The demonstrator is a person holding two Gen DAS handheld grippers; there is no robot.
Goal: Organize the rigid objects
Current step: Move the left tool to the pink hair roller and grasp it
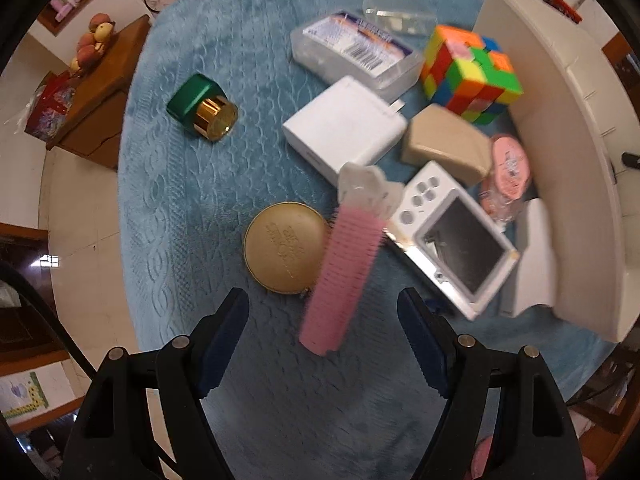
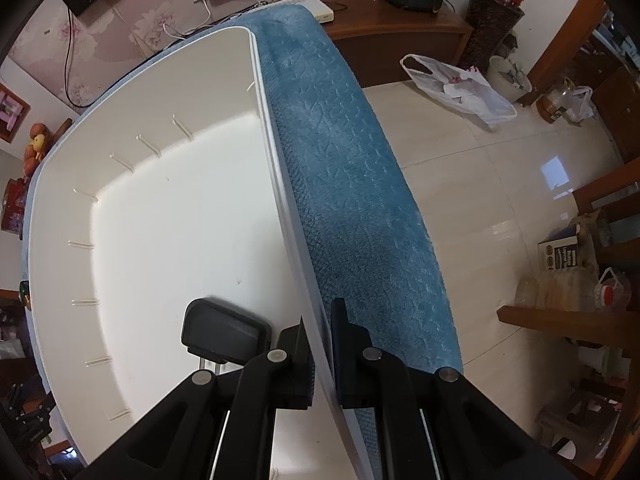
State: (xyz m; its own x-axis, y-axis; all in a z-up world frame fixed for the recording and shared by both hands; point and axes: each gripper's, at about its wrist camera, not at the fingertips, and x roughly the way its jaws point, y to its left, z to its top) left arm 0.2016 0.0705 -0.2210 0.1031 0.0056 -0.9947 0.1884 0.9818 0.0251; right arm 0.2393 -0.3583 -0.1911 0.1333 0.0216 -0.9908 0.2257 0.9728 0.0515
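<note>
While the right gripper pinches the thin wall of the white bin, one finger inside and one outside against the blue cloth, the left gripper hangs spread wide above the clutter on the desk. A black charger lies on the bin's floor, just beside the inner finger.

From the left wrist view, a pink hair roller lies on the blue cloth in line with the gap of the open jaws, its near end ahead of the fingertips and clear of both; its side leans over the edge of a round gold compact. A white digital camera lies screen up just right of the roller. Beyond them sit a white power adapter, a clear plastic box with a barcode, a colourful puzzle cube, a beige block and a pink round tin near the white bin, whose curved wall rises along the right. A green and gold jar lies on its side, well apart to the left.
</note>
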